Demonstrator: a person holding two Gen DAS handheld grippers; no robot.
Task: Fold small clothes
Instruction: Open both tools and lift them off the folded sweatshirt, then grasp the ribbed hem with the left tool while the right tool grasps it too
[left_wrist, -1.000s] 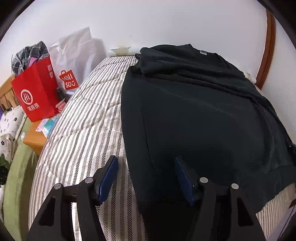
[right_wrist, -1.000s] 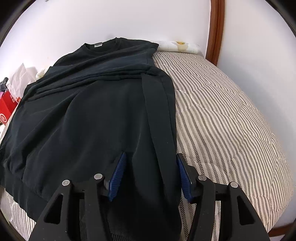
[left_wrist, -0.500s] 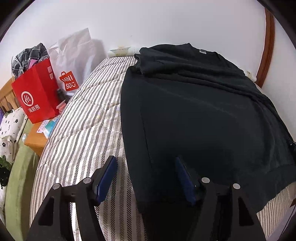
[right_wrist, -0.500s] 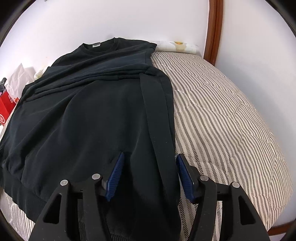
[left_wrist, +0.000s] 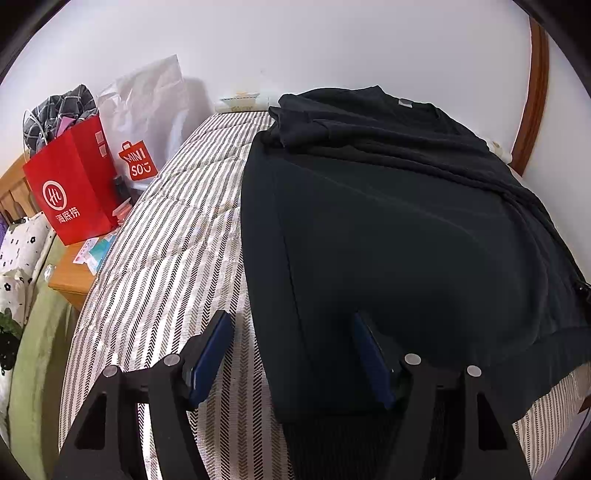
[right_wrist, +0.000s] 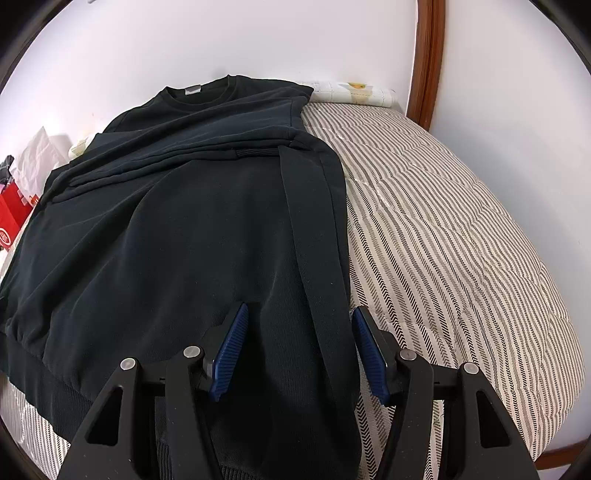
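On striped bed (left_wrist: 166, 258), one black sweatshirt (right_wrist: 177, 240)

sweatshirt (right_wrist: 177, 258) hem cut off below, red bag (right_wrist: 13, 218) cropped

Black gripper frames (left_wrist: 291, 354) (right_wrist: 297, 350) carry silver screws and ribbed blue fingers (right_wrist: 229, 354).

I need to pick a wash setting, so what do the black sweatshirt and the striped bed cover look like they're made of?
Black sweatshirt: likely matte cotton-blend knit, going by its ribbed hem and soft drape. Striped bed cover: apparently quilted woven fabric with slight sheen, going by its stitched, puffy channels and herringbone stripes.
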